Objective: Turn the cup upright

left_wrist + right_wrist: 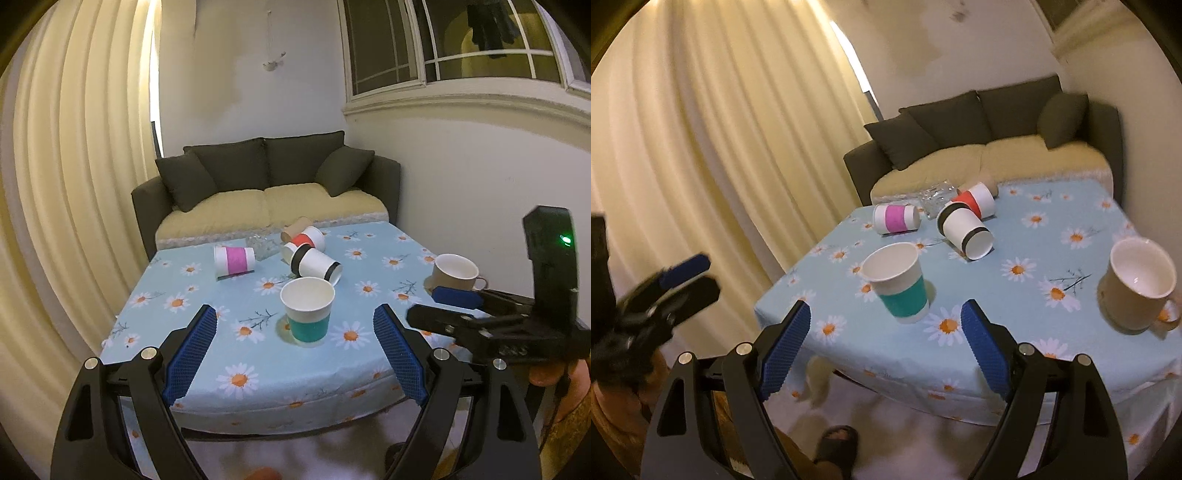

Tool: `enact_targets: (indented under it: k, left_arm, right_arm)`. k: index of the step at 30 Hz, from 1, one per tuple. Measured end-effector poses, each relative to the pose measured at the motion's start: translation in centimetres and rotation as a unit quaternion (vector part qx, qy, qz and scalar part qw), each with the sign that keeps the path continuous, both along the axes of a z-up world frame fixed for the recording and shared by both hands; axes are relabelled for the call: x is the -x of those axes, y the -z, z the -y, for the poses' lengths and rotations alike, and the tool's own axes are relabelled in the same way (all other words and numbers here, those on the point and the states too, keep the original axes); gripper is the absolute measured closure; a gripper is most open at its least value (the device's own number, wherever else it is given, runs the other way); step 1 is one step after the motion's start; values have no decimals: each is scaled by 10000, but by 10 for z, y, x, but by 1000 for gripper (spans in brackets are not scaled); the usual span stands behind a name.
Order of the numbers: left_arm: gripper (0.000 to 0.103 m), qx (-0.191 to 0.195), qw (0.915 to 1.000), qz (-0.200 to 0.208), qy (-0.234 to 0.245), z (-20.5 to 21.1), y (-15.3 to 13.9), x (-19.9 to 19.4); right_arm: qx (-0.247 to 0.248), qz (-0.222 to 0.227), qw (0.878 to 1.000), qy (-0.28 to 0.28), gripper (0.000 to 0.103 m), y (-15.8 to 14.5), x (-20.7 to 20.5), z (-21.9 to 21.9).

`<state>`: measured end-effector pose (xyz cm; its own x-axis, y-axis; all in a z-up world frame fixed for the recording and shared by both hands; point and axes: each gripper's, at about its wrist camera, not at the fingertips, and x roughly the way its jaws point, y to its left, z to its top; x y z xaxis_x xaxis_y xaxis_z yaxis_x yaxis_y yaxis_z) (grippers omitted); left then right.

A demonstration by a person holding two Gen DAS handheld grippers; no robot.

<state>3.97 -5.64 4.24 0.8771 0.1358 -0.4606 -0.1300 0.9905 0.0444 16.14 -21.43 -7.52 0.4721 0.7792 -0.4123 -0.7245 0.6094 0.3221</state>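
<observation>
Centre frame: teal-banded cup (pixel 308 312) upright on my table (pixel 207 291); both grippers, left (pixel 295 321) and right (pixel 886 317), spread wide, empty. Behind: toppled black-banded cup (pixel 316 264), pink-banded cup (pixel 234 260); right: mug (pixel 456 273).

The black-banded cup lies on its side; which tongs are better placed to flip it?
Probably right: from the right tongs the black-banded cup shows its open mouth turned toward them, fairly near. Left tongs are open too, behind the upright teal cup.

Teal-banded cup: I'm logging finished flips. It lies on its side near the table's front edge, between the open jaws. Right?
Not quite. The teal-banded cup stands upright, mouth up, near the table's front edge, as the left wrist view shows. The rest holds: it sits ahead of the open jaws.
</observation>
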Motion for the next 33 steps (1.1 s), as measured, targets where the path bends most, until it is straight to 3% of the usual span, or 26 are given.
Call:
enact_targets:
  k: [5,11,15,21,28,33]
  left_arm:
    - [18,114,9996,-74,233,-21,7,13]
    - [18,121,9981,-114,592,-41,16,23]
    - [18,35,9970,-112,767,-52,24,26]
    - [18,31,9973,-353,647,-59,50,20]
    - [18,187,9970,-299,689,-63,52,20]
    - [18,-45,9969,-375,691,-55,54,16]
  right_arm:
    - [303,694,9971,-78,15,-21,32,2]
    - [898,1659,9820,-113,14,-31,53,1]
    - [1088,1678,9798,10,13,-20,40,2]
    - [1036,1510,9829,171,11,-6,31,6]
    - [1079,1549,9818,199,6,-3,32,1]
    - [1143,1412,9833,113,6,1,27,-3]
